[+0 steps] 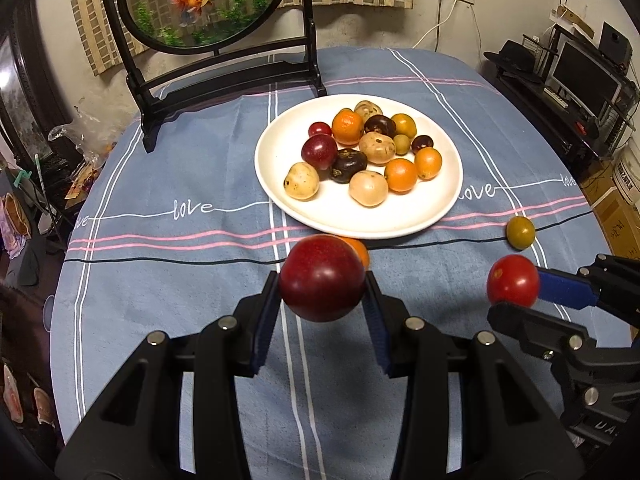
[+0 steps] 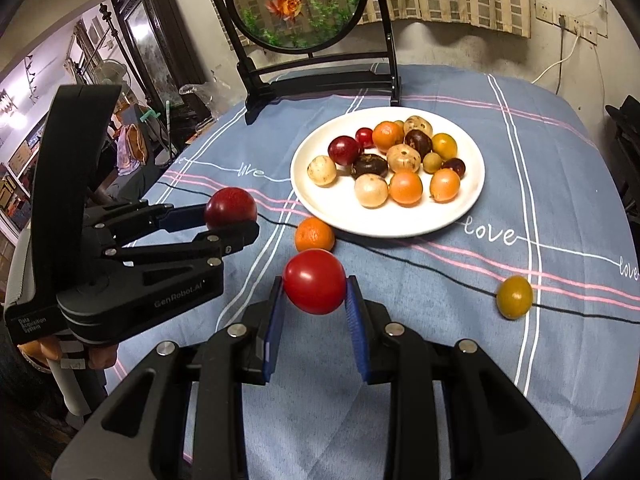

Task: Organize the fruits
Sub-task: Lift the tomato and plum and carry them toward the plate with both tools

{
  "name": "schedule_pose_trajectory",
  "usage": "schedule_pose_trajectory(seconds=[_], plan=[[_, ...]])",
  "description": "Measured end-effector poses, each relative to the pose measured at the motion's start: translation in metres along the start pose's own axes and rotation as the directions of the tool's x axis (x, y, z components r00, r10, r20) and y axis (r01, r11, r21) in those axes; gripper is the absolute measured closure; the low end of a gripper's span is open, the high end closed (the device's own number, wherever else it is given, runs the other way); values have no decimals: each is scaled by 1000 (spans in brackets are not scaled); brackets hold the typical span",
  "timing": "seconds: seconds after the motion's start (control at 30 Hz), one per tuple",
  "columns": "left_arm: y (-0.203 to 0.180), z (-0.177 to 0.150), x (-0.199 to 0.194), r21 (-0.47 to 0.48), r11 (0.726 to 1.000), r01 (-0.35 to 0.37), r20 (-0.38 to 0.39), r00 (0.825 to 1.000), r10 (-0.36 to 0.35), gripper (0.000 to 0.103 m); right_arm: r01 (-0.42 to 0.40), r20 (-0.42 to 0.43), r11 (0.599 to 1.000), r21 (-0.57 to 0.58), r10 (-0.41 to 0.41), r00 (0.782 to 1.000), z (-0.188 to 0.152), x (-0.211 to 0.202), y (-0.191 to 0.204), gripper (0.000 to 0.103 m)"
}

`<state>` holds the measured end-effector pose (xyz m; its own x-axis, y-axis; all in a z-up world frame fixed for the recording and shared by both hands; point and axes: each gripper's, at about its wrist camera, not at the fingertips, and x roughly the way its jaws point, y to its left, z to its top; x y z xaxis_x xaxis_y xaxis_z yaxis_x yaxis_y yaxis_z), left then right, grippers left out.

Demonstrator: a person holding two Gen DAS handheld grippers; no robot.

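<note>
My left gripper (image 1: pixel 322 282) is shut on a dark red plum (image 1: pixel 322 278), held above the cloth just in front of the white plate (image 1: pixel 276 196). My right gripper (image 2: pixel 315 284) is shut on a bright red tomato (image 2: pixel 315 281), also off the table. Each gripper shows in the other's view: the left gripper (image 2: pixel 236 222) with its plum (image 2: pixel 231 207), the right gripper (image 1: pixel 516 300) with its tomato (image 1: pixel 513 280). The plate (image 2: pixel 304 196) holds several fruits. An orange (image 2: pixel 315 239) lies on the cloth near the plate's front rim. A yellow-green fruit (image 2: pixel 515 297) lies loose to the right.
A black-framed round goldfish screen (image 1: pixel 200 0) stands behind the plate at the table's far left. The blue striped tablecloth (image 1: pixel 160 280) covers the round table. Furniture and clutter ring the table edges. A hand (image 2: pixel 60 354) holds the left gripper's handle.
</note>
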<state>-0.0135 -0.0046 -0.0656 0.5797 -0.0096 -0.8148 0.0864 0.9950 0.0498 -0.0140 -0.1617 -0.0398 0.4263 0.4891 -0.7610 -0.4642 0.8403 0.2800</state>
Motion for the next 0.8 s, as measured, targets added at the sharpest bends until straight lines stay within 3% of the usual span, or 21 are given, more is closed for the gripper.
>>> schedule_pose_trajectory(seconds=[0.43, 0.8], plan=[[4, 21, -10, -6, 1000, -5, 41, 999, 6, 62, 4, 47, 1000, 17, -4, 999, 16, -7, -12, 73], [-10, 57, -10, 30, 1000, -1, 93, 996, -1, 62, 18, 88, 1000, 9, -19, 996, 46, -7, -24, 73]])
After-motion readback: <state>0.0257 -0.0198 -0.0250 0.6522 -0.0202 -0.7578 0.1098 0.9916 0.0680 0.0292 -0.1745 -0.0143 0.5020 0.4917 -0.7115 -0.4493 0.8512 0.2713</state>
